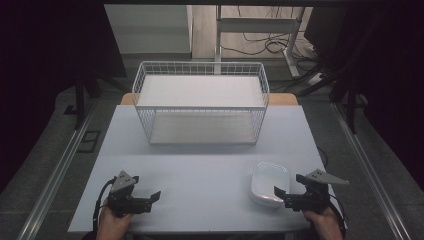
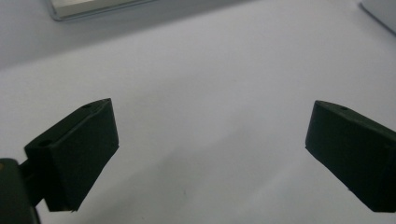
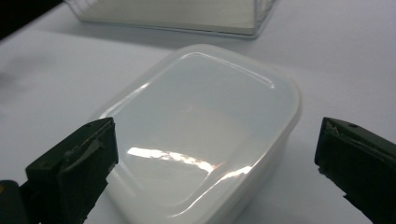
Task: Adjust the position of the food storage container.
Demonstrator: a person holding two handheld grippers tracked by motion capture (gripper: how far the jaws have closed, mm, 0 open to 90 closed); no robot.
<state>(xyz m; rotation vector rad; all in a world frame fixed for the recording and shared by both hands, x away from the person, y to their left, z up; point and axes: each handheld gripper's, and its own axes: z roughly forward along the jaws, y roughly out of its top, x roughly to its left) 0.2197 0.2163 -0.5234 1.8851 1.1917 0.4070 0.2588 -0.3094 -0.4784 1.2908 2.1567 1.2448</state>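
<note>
Two grippers sat low at the table's near edge, both with jaws spread wide and holding nothing. The white wire basket (image 1: 200,102) stood at the far middle of the pale table (image 1: 200,170), well apart from both. The lidded white container (image 1: 270,182) lay near the right gripper (image 1: 287,196), just ahead of its jaws. Judged step: grasping that container. Best done by straddling the short sides squarely, low on the wall under the lid rim, since the glossy plastic likely slips. The left gripper (image 1: 150,197) rested over bare table. Beyond: dim floor, cables, a desk frame.
</note>
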